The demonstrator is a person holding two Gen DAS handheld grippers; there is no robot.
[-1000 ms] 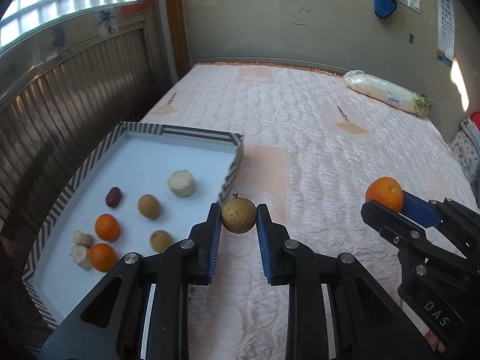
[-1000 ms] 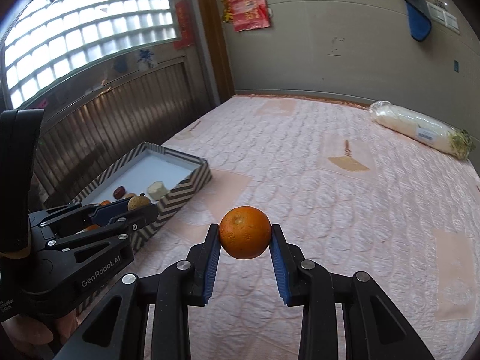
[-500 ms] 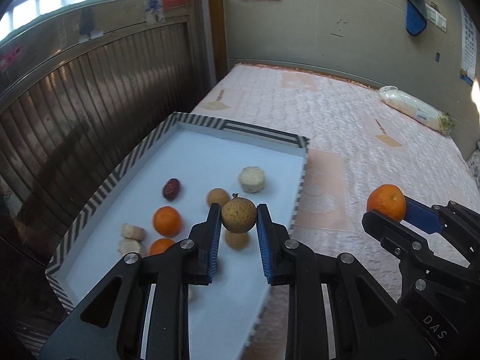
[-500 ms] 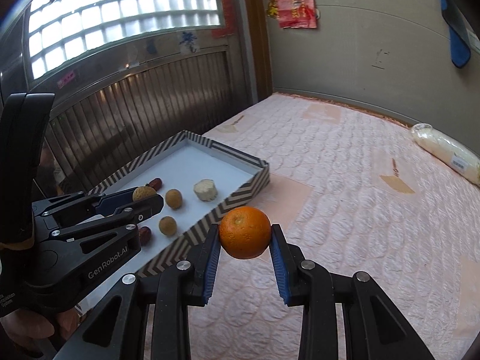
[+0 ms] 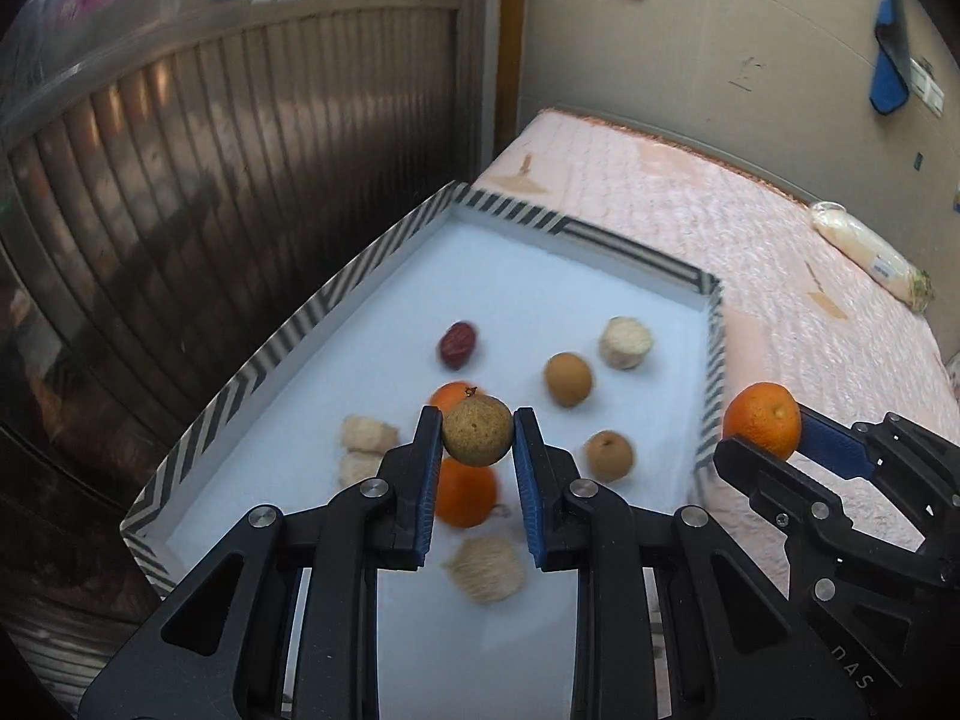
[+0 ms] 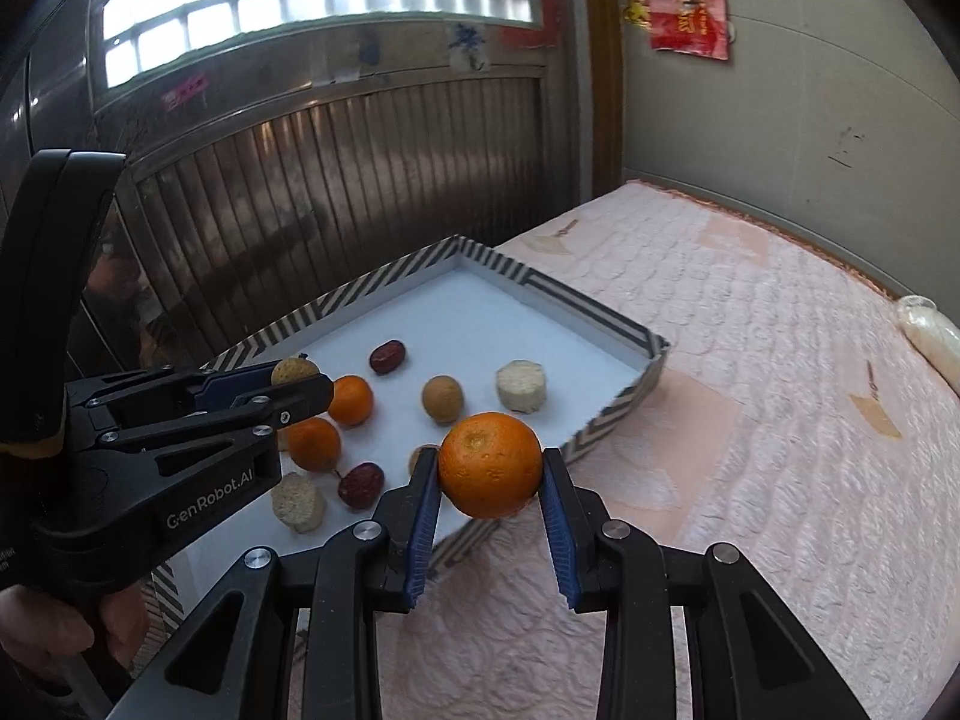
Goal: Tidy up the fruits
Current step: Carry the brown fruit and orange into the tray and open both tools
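Note:
My left gripper (image 5: 477, 441) is shut on a round brown fruit (image 5: 477, 430) and holds it above the middle of the striped tray (image 5: 288, 342). My right gripper (image 6: 489, 471) is shut on an orange (image 6: 490, 463), held above the tray's right rim (image 6: 618, 414). In the tray lie two oranges (image 6: 351, 399), red dates (image 5: 457, 343), brown round fruits (image 5: 567, 379) and pale beige chunks (image 5: 624, 342). The left gripper also shows in the right wrist view (image 6: 300, 381), and the right one in the left wrist view (image 5: 759, 429).
The tray sits at the left edge of a pink quilted bed (image 6: 750, 372), against a ribbed metal wall panel (image 5: 180, 180). A wrapped white bundle (image 5: 870, 255) lies at the bed's far right, by the grey wall.
Both grippers have moved left with their fruits: the left from over the bed beside the tray to above the tray's middle, the right up to the tray's right rim.

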